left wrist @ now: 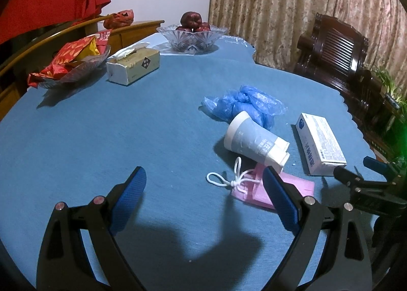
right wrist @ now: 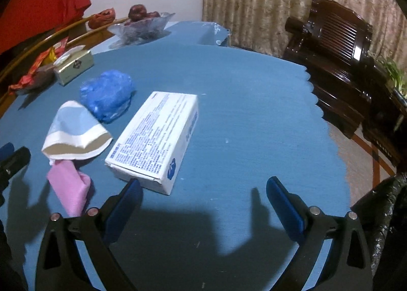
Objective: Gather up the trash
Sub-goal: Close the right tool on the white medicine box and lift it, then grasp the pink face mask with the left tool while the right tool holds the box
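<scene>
A blue surface fills your view. The trash lies clustered at its right: a white box, crumpled blue plastic, a tipped cup and a pink mask, near one another, probably laid out for collecting. Your left gripper and right gripper hover low over it, fingers wide, holding nothing, the right nearest the box.

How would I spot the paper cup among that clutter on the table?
Start at the blue tablecloth and find the cluster of litter. The paper cup lies on its side there, between the crumpled blue plastic and the pink mask. It alone is cone-shaped, pale blue with white bands.
</scene>
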A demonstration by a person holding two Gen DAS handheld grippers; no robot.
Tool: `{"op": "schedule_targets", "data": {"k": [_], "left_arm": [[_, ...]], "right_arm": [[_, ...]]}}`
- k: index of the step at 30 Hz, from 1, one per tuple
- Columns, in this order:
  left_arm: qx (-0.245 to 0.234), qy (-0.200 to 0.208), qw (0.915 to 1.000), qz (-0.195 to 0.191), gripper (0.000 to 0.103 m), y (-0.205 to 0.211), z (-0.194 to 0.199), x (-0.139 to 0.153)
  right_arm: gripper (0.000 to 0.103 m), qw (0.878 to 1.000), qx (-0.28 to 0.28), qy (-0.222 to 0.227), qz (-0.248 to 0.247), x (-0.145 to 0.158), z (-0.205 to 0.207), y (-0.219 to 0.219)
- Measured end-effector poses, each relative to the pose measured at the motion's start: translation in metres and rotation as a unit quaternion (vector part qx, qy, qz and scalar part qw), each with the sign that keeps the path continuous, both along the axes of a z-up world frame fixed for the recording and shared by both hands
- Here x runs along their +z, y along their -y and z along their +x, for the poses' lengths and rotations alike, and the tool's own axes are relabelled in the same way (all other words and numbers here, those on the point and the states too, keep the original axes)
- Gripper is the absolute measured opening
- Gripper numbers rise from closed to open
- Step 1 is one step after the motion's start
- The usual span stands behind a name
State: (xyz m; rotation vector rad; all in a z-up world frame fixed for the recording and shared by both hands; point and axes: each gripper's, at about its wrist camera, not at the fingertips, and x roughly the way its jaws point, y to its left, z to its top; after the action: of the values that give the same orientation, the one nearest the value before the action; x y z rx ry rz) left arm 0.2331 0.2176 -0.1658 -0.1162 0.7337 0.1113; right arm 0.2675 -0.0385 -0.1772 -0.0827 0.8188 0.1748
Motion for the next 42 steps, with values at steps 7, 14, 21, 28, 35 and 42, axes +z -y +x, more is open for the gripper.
{"op": "schedule_targets", "data": {"k": [7, 14, 21, 28, 35, 42], "left_arm": [[0.006, -0.001, 1.0000, 0.008, 0.090, -0.006, 0.003, 0.000], [0.012, 0.001, 0.9999, 0.010, 0.090, -0.012, 0.001, 0.001], [0.006, -0.002, 1.0000, 0.006, 0.090, -0.004, 0.000, 0.001], [-0.010, -0.003, 0.9999, 0.001, 0.090, 0.013, -0.001, 0.000], [-0.020, -0.007, 0.9998, 0.001, 0.090, 0.027, -0.003, 0.000], [-0.029, -0.013, 0.9995, 0.001, 0.090, 0.036, -0.002, -0.002]], "right_arm": [[0.097, 0.999, 0.032, 0.010, 0.023, 0.005, 0.003, -0.031], [0.096, 1.000, 0.014, -0.006, 0.026, -0.006, 0.026, -0.041], [0.077, 0.999, 0.008, -0.028, 0.033, -0.012, 0.035, -0.033], [0.064, 0.999, 0.001, -0.029, 0.029, -0.008, 0.020, -0.008], [0.070, 0.999, 0.015, -0.031, 0.042, -0.011, 0.028, -0.007], [0.062, 0.998, 0.016, -0.028, 0.049, -0.008, 0.022, 0.005]]}}
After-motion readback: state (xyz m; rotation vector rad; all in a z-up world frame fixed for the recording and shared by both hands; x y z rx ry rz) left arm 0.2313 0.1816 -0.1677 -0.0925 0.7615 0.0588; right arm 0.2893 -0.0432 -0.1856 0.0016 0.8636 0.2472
